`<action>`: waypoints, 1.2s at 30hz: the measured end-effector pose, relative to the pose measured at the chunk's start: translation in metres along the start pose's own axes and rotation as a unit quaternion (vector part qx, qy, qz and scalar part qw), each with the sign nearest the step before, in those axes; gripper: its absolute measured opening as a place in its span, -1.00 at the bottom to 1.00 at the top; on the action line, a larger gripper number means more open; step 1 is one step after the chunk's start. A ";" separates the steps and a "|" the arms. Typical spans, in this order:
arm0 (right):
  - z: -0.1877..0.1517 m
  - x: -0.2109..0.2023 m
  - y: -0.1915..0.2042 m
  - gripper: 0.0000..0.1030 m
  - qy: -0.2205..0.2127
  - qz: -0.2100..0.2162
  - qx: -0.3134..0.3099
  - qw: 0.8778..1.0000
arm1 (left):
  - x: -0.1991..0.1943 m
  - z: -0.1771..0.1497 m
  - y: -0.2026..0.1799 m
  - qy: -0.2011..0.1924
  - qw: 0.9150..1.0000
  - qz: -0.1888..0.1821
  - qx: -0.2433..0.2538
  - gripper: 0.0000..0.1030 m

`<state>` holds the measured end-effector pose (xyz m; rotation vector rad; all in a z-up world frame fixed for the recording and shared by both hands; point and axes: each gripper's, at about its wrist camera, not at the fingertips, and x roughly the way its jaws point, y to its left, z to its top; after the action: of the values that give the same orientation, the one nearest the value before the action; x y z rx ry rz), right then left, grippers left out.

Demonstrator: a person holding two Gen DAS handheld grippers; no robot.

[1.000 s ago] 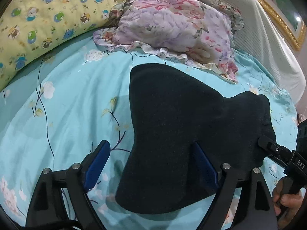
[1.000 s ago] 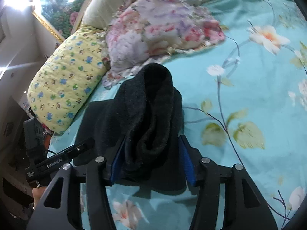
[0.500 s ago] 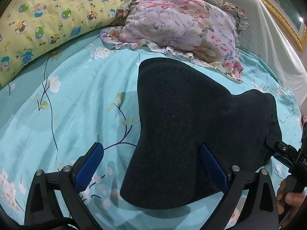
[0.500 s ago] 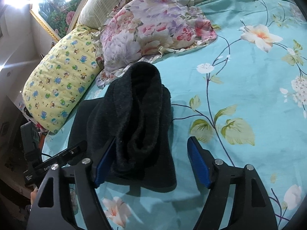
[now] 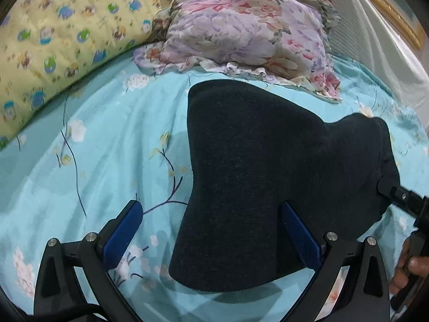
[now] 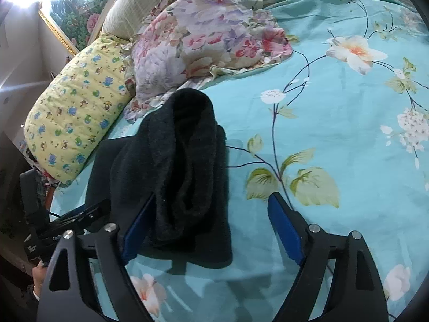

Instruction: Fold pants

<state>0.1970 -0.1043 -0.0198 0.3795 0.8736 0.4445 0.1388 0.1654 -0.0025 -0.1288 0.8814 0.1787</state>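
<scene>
Both grippers, left (image 5: 211,230) and right (image 6: 211,228), gape empty over folded pants (image 5: 268,177); next, I judge, pulling clear.

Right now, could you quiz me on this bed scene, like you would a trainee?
1. True or false: the right gripper is clamped on the dark pants.
2. Which pillow lies nearer the pants: A, the yellow cartoon-print pillow, or B, the floral ruffled pillow?
3. Fill in: the pants lie on a ____ floral bedsheet.

Key: 1 false, both grippers are open. 2 B. 3 turquoise.
</scene>
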 end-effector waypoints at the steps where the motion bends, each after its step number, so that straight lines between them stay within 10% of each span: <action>1: 0.000 0.000 0.000 0.66 -0.001 -0.002 -0.001 1.000 | -0.001 -0.001 -0.002 -0.002 1.000 0.006 0.005 1.00; 19: -0.033 -0.039 0.064 0.76 -0.035 -0.015 -0.140 0.989 | -0.042 -0.040 -0.015 -0.048 0.995 0.068 0.052 0.99; 36: -0.050 -0.034 0.089 0.83 -0.030 -0.018 -0.184 0.982 | -0.041 -0.056 -0.002 -0.036 0.998 0.043 0.029 0.99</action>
<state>0.1185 -0.0398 0.0161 0.0367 0.7193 0.5469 0.0718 0.1487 -0.0060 -0.0305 0.8206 0.2374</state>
